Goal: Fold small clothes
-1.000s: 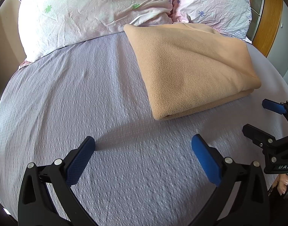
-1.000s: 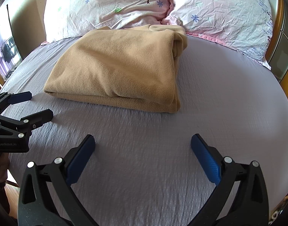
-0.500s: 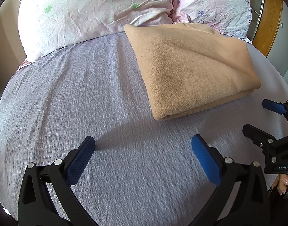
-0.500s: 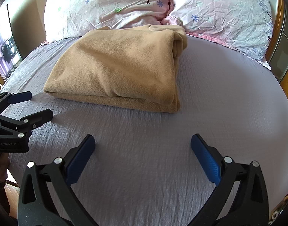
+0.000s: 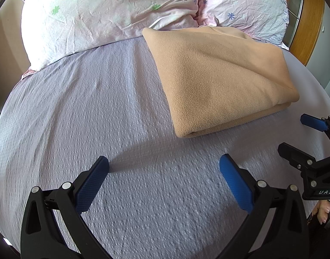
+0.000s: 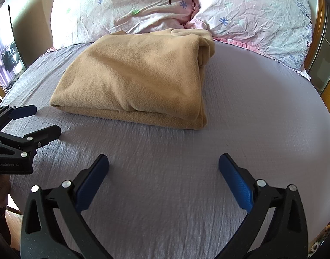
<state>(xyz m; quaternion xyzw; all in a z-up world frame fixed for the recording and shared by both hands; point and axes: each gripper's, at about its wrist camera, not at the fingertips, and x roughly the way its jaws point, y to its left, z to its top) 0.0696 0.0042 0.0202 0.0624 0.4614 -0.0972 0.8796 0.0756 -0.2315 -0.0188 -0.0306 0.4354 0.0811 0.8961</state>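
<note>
A bed (image 5: 78, 108) covered by a lilac textured sheet (image 6: 251, 118) fills both views. Two pale pink pillows lie side by side at its head: the left pillow (image 5: 100, 15) carries a small tree print and scattered flowers, and the right pillow (image 6: 257, 15) is crumpled, with blue flowers. A wooden headboard (image 5: 305, 32) shows at the far right edge.

The tan fleece (image 5: 219, 75) lies folded into a thick rectangle on the sheet, its far end touching the pillows where they meet. In the right wrist view its layered folds face the near side and the right. It lies flat, with neither gripper touching it.

The left gripper (image 5: 163, 168) hovers over bare sheet near the foot side, its blue-padded jaws spread wide with nothing between them. The right gripper (image 6: 163, 168) hangs beside it, likewise spread wide and empty. Each shows at the edge of the other's view, just short of the fleece's near corner. A few fingertips (image 5: 326, 210) of the person's right hand show beneath the right gripper's body.
</note>
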